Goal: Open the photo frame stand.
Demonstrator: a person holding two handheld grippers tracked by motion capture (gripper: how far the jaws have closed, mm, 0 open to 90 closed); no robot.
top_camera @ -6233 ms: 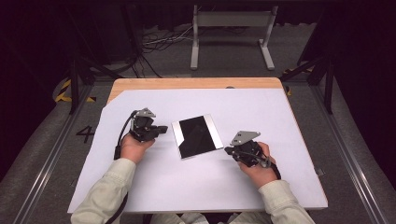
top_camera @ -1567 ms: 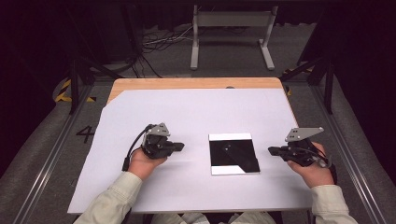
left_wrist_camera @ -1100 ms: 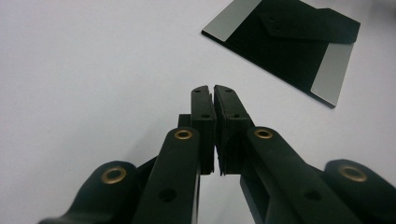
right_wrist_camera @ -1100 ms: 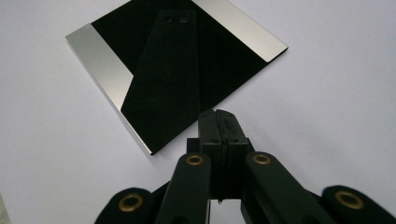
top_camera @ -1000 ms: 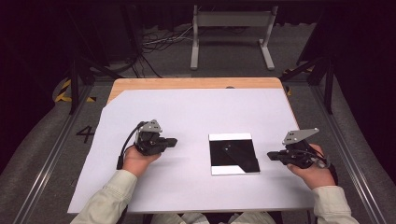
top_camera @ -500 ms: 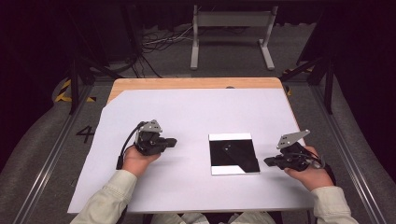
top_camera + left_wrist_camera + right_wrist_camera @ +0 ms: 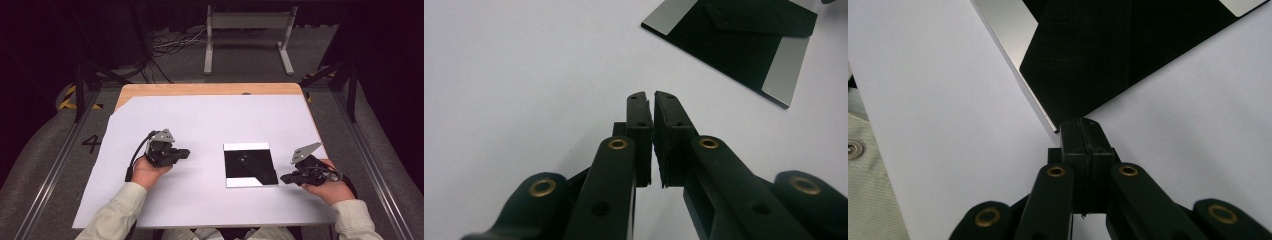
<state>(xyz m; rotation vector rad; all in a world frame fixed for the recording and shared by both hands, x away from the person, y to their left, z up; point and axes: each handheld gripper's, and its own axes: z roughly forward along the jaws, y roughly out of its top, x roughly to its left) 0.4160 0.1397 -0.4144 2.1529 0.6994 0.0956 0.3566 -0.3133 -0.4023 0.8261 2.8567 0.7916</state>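
Right hand-held gripper (image 7: pixel 1082 131) clenched at corner of black-and-silver sheet (image 7: pixel 250 164); pinch unclear. Left hand-held gripper (image 7: pixel 653 102) nearly closed, empty. "4" marking (image 7: pixel 91 144) on floor beside counter (image 7: pixel 200 90).

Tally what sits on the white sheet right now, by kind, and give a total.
Hand-held grippers: 2, the left gripper and the right gripper
Flat black-and-silver squares: 1, the square piece
Total: 3
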